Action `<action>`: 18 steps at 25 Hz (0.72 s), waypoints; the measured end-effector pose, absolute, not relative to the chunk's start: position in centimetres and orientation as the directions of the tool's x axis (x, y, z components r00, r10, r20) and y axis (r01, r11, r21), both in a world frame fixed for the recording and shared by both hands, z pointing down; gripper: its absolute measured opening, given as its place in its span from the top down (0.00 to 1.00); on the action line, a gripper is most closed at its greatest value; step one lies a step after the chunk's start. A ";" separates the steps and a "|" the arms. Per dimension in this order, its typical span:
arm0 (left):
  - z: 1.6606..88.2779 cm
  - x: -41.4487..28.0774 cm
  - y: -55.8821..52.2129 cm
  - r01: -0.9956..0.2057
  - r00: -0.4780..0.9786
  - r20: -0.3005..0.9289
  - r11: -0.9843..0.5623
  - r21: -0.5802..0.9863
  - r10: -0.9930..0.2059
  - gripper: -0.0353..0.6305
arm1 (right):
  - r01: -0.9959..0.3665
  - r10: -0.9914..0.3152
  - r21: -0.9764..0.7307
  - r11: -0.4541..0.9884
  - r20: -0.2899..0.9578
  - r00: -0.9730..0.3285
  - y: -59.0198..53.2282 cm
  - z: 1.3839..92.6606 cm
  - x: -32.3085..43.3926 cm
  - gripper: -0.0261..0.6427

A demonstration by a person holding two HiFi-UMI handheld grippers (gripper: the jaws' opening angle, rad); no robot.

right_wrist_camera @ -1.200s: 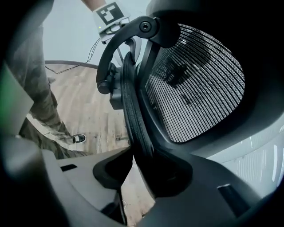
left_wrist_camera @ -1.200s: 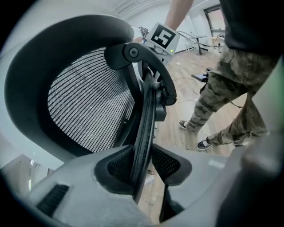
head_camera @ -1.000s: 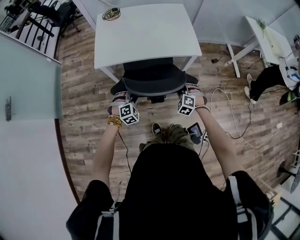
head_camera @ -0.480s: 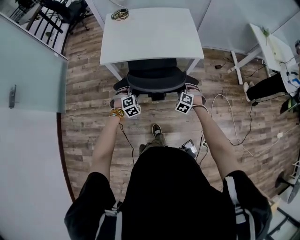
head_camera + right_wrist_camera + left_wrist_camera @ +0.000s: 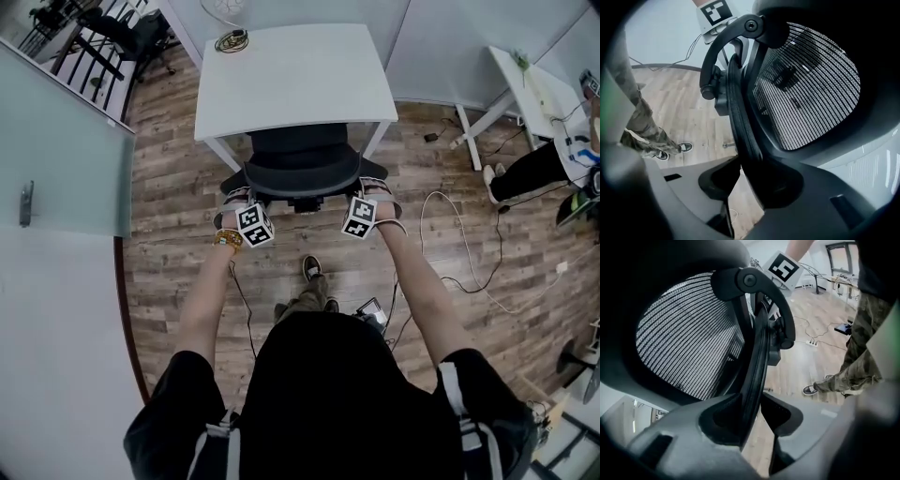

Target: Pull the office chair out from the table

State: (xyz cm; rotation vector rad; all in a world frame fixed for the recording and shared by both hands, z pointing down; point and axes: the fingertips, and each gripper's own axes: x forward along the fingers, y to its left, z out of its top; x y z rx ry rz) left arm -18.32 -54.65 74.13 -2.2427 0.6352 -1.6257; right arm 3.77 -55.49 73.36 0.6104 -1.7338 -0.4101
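1. Under the near edge of the white bench, the office chair stands on the wood floor. Its seat is partly tucked beneath the bench and its backrest faces the person.
2. The left hand-held gripper is clamped on the black rim of the backrest at its left side, beside the mesh.
3. The right hand-held gripper is clamped on the same rim at the backrest's right side.
4. A coil of cable lies at the bench's far left corner.
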 end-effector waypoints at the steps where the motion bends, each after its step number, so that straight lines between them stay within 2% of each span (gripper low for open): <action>1: 74.2 -18.1 -54.5 -0.179 0.262 0.816 -0.857 -0.484 -0.516 0.72 | -0.180 -0.599 0.573 0.799 0.783 -0.169 -55.4 73.4 4.0 0.76; 18: 74.9 -16.2 -50.9 -0.211 0.211 0.824 -0.848 -0.487 -0.526 0.71 | -0.190 -0.602 0.575 0.796 0.786 -0.144 -51.7 73.8 6.1 0.76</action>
